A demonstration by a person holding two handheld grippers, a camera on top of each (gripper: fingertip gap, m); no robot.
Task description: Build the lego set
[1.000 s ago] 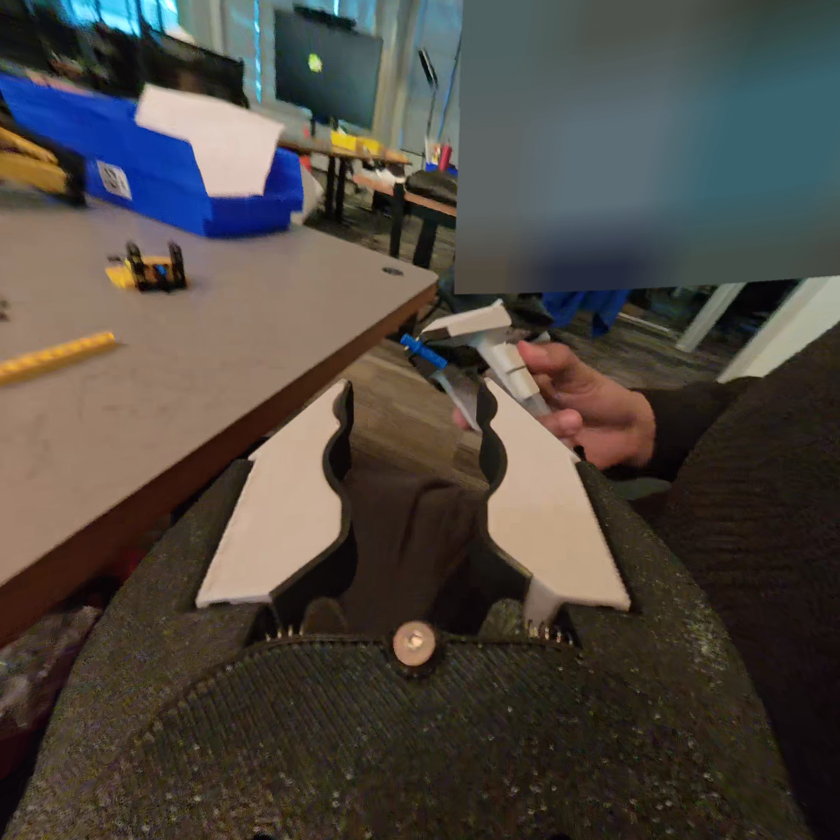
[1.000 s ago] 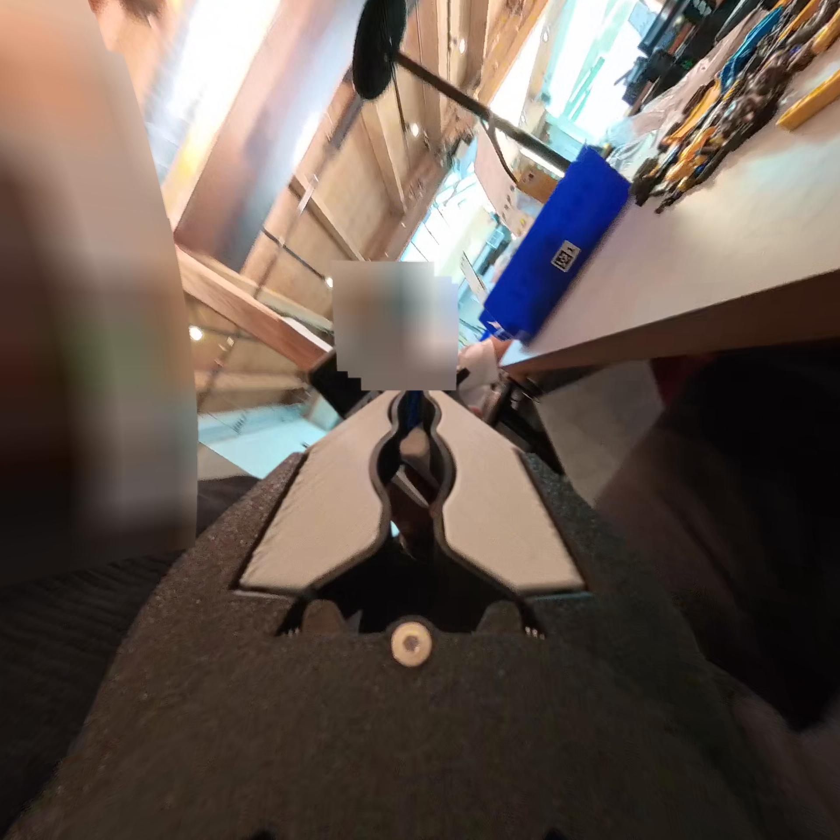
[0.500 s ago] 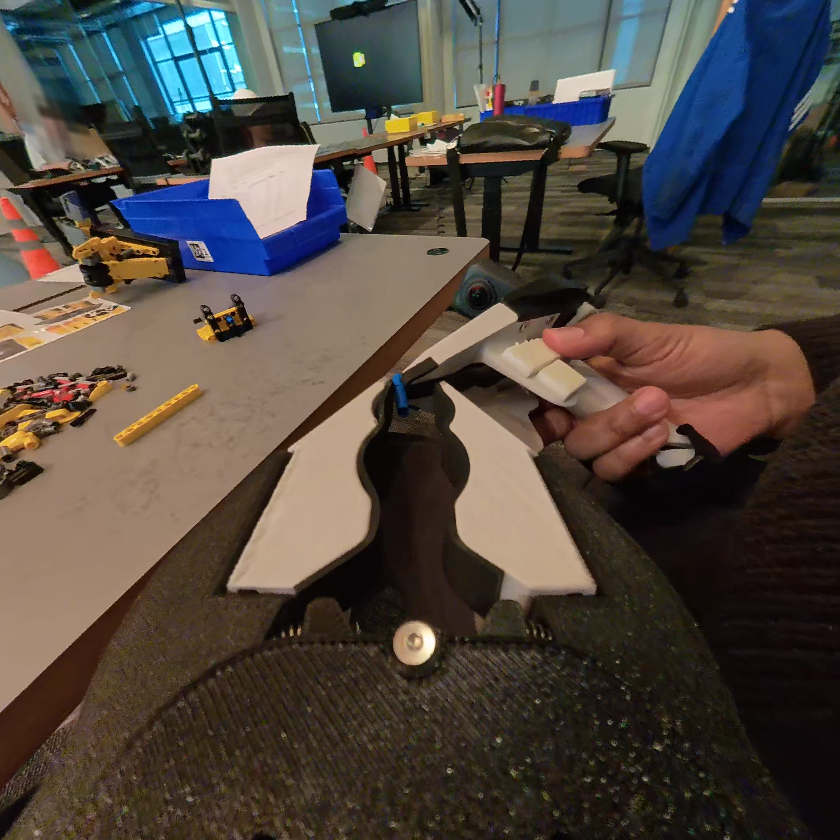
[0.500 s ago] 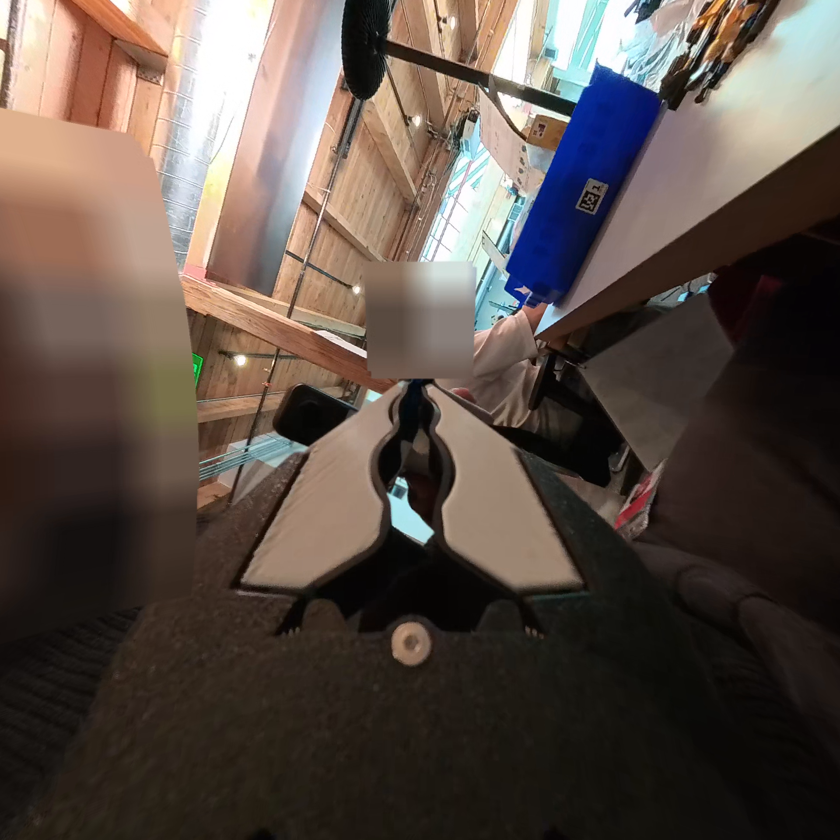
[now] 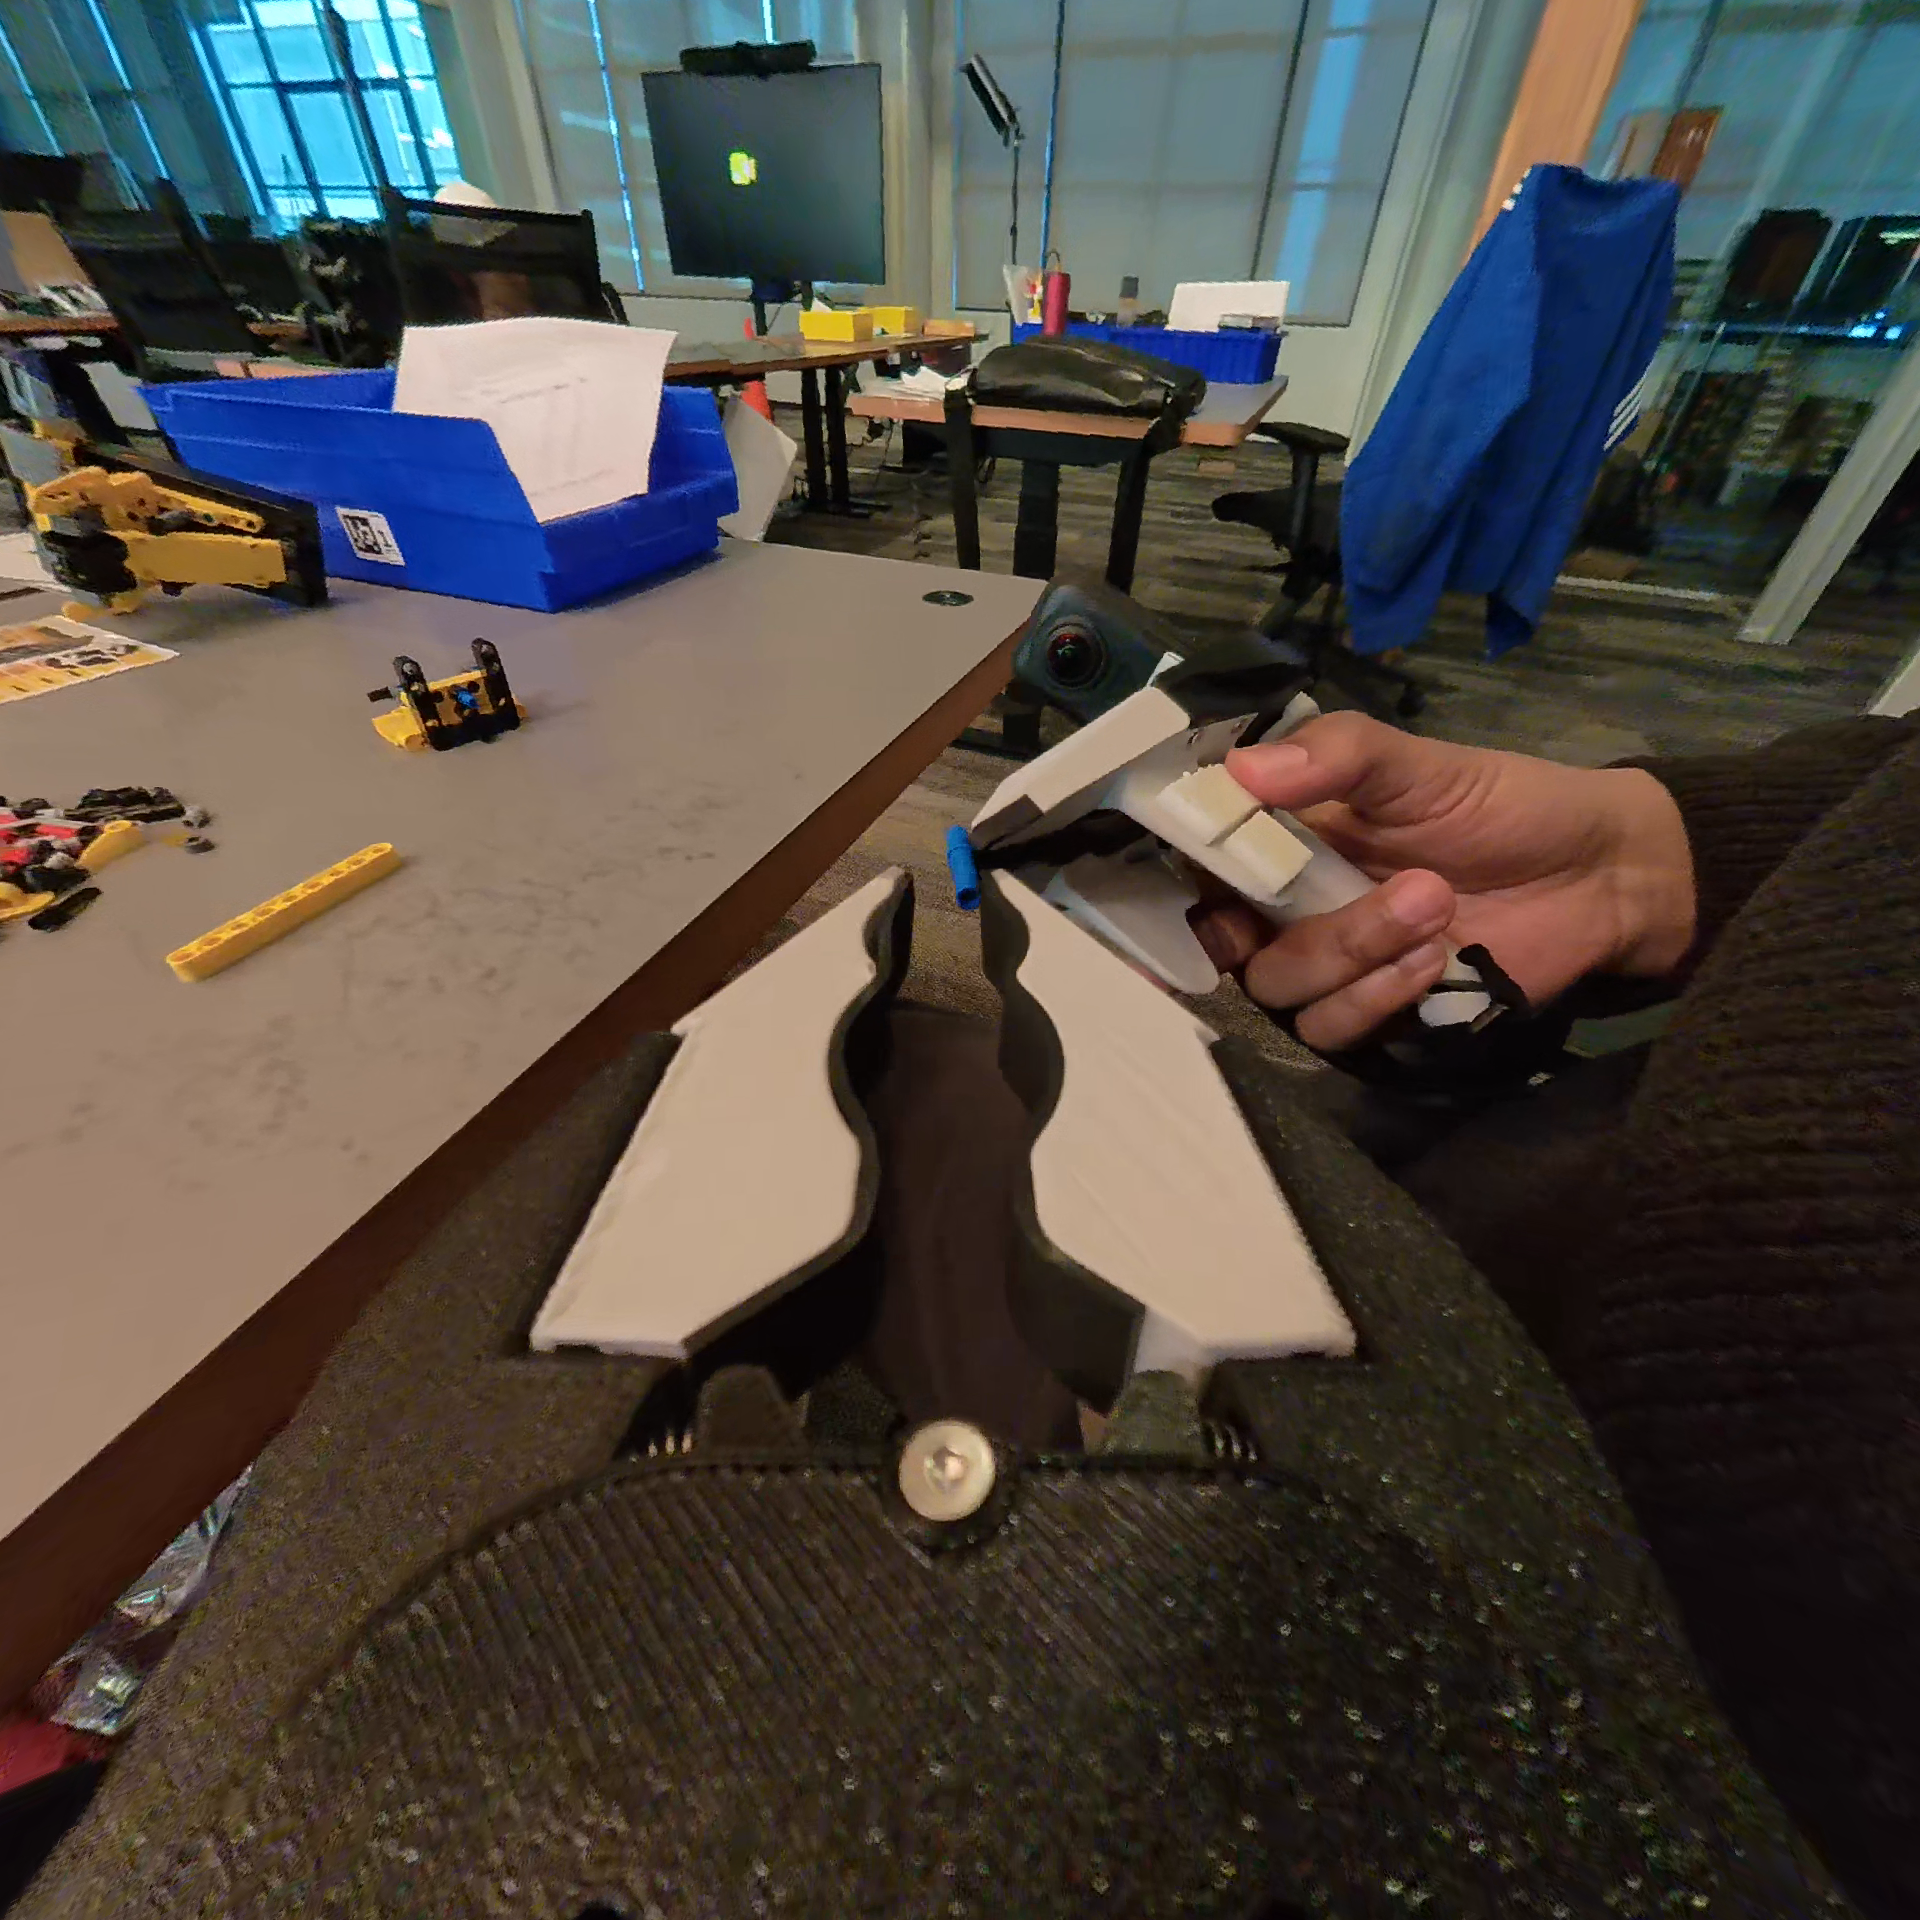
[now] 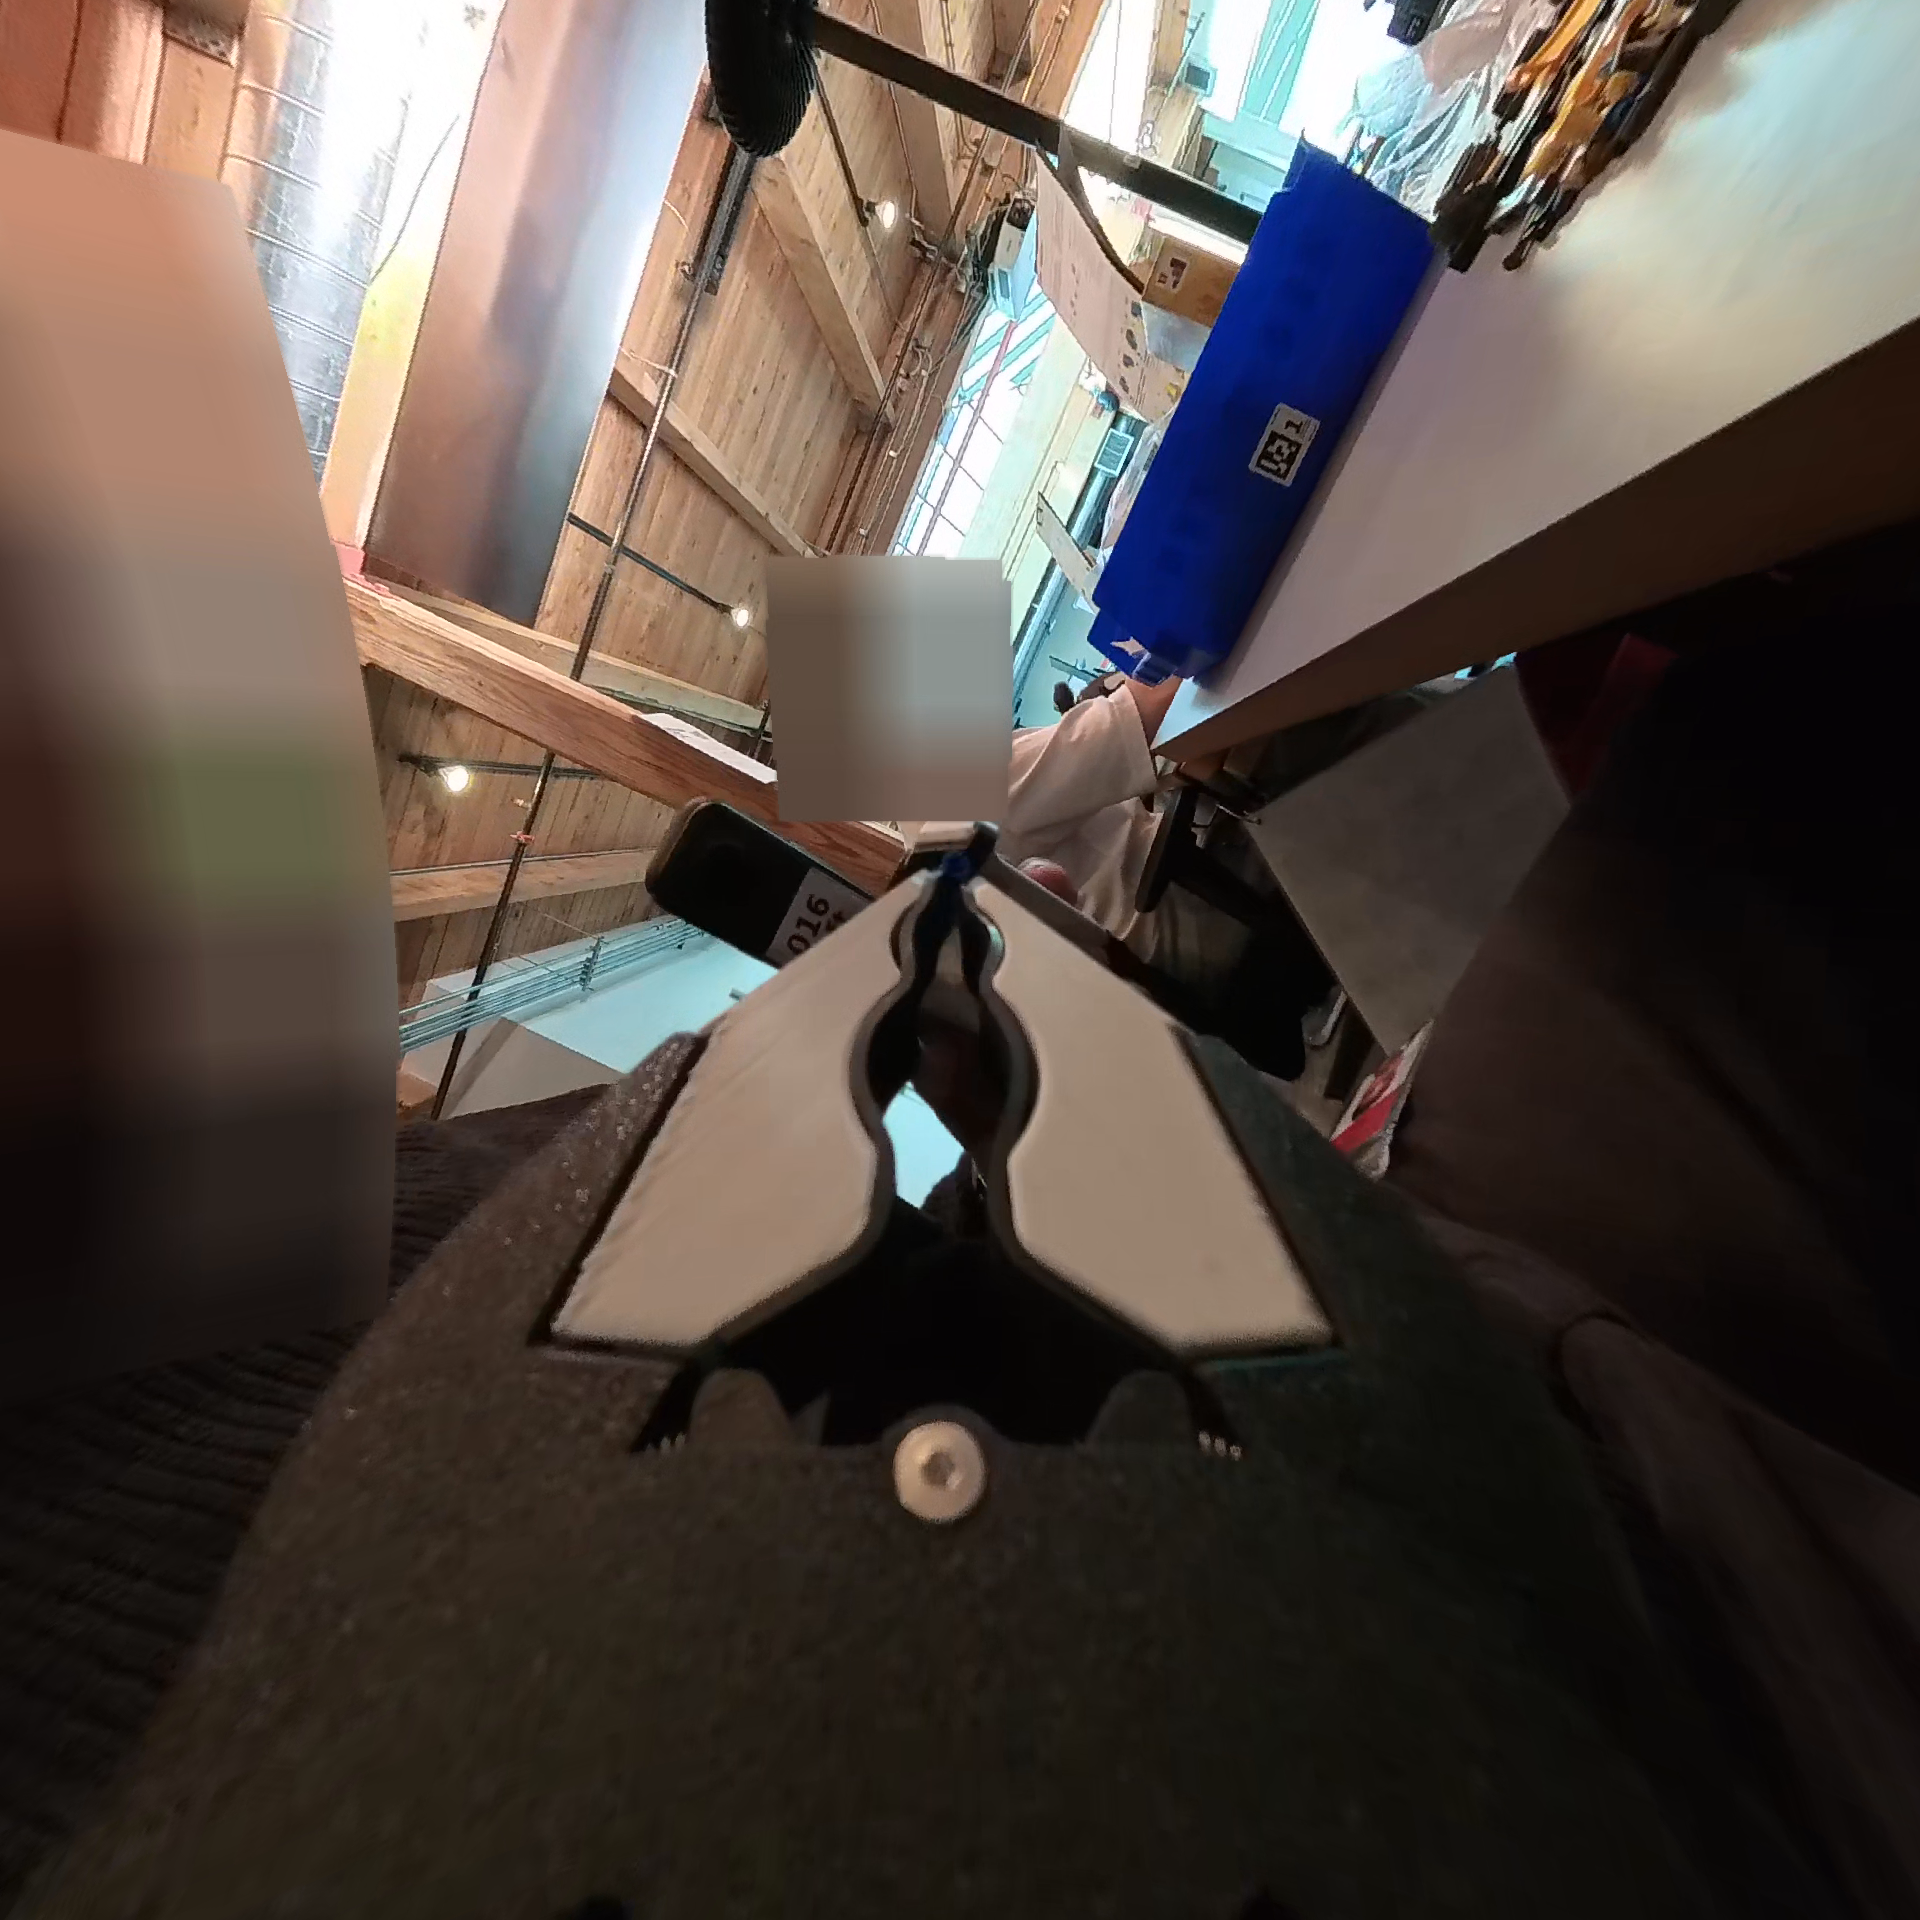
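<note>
Blue pin (image 5: 962,882): in the left wrist view we see this small plastic peg pinched at the very tip of the right gripper (image 5: 987,831), which a hand (image 5: 1455,883) holds out past the worktop (image 5: 623,831) edge, over the carpet. Its free end hangs just beyond our left gripper (image 5: 945,894), whose jaws stand a narrow way apart with nothing between them. We judge the pin is offered end-first so that the left jaws could line up with it; the pin sits a little ahead of the gap, not inside it. On the worktop, well apart from both grippers, lie a yellow beam (image 5: 283,912), a small yellow and black assembly (image 5: 449,698), a heap of loose parts (image 5: 62,852) cut off by the left edge, and a blue bin (image 5: 447,499) with a sheet of paper standing in it.

In the right wrist view the camera is rolled far over, so the worktop (image 6: 1662,364) tilts across the upper right. The right gripper (image 6: 951,878) jaws are closed on the blue pin (image 6: 956,868), of which only a thin sliver shows between the tips. The left gripper lies behind them; we make out only its dark camera body (image 6: 727,862), and cannot tell from here how near its tips are to the pin. Blurred patches cover much of the left side.
</note>
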